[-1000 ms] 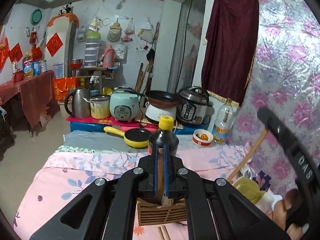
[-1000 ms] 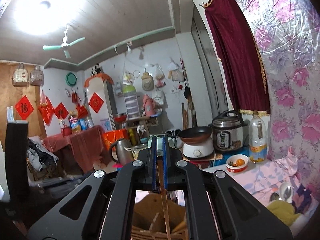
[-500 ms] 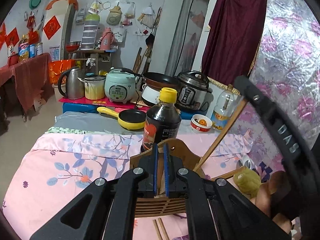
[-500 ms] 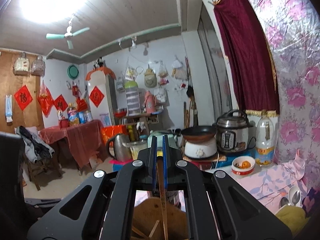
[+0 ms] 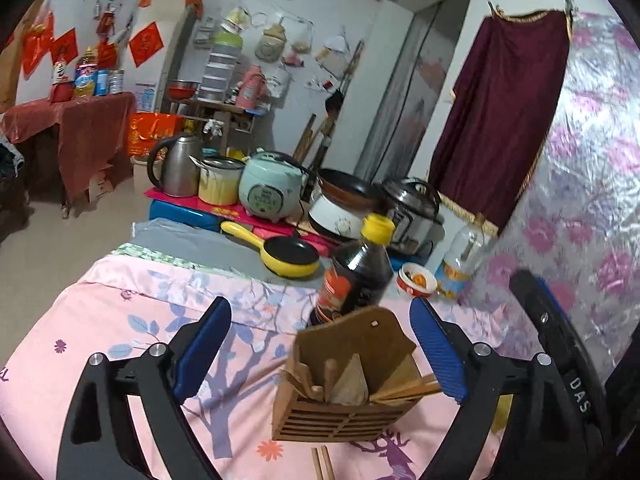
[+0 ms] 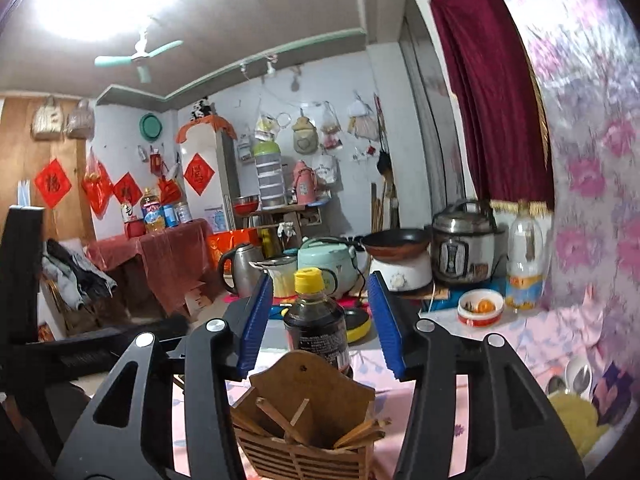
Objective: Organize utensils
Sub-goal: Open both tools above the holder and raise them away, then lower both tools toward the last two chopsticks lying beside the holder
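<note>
A slatted wooden utensil holder (image 5: 344, 400) stands on the pink floral cloth, with wooden chopsticks (image 5: 404, 390) and other wooden utensils leaning inside it. It also shows in the right wrist view (image 6: 308, 432). My left gripper (image 5: 320, 352) is open and empty, just above and in front of the holder. My right gripper (image 6: 322, 332) is open and empty above the holder's back panel. A loose pair of chopsticks (image 5: 322, 462) lies on the cloth in front of the holder.
A dark sauce bottle (image 5: 354, 276) with a yellow cap stands right behind the holder. A yellow pan (image 5: 288, 254), small bowl (image 5: 416, 280) and clear bottle (image 5: 460, 260) sit farther back. Metal spoons (image 6: 576, 376) lie at right. Cookers line the back.
Both grippers were shut on chopsticks above the holder. Both have opened and now hold nothing; the chopsticks stand in the holder. The left view has pulled back a little.
</note>
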`<state>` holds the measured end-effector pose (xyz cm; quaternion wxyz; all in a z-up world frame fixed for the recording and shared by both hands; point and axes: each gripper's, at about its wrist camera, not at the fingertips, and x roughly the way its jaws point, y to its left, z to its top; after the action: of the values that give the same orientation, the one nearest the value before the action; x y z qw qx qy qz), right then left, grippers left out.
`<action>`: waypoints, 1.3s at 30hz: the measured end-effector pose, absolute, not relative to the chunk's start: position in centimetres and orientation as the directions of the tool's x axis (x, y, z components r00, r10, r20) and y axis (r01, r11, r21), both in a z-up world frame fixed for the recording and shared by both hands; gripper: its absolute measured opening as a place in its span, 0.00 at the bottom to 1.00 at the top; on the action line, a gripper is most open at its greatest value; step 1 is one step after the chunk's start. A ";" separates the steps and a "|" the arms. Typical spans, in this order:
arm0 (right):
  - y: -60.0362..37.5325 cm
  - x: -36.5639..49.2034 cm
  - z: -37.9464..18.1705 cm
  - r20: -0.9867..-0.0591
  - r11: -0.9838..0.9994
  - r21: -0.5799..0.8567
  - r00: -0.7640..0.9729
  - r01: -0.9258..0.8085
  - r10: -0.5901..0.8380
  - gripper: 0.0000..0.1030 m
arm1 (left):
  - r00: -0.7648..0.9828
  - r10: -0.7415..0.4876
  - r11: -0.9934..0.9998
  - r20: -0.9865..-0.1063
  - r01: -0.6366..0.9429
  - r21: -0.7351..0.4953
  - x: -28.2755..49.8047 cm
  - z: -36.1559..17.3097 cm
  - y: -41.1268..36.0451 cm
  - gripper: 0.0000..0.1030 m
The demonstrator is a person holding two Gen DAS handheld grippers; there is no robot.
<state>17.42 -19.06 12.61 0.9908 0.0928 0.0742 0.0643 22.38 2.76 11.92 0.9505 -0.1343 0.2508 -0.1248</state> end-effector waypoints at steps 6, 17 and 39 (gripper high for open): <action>-20.9 17.8 12.3 -0.177 0.967 0.246 0.977 -0.073 0.119 0.48 | 0.876 -0.231 0.948 -0.424 0.104 -0.302 21.5 13.2 4.9 0.89; -22.2 13.7 13.0 -0.173 0.974 0.229 0.984 0.003 0.037 0.75 | 0.922 -0.132 0.968 -0.364 0.041 -0.246 17.3 15.6 6.8 0.94; -22.2 2.4 8.7 -0.210 0.987 0.160 0.977 0.013 0.021 0.94 | 0.836 -0.044 0.998 -0.548 0.017 -0.054 8.7 3.5 5.1 0.94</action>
<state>2.44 -22.16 8.66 0.9911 0.0805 0.1063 0.0019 8.68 5.07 3.51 0.9577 -0.0236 0.2863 -0.0161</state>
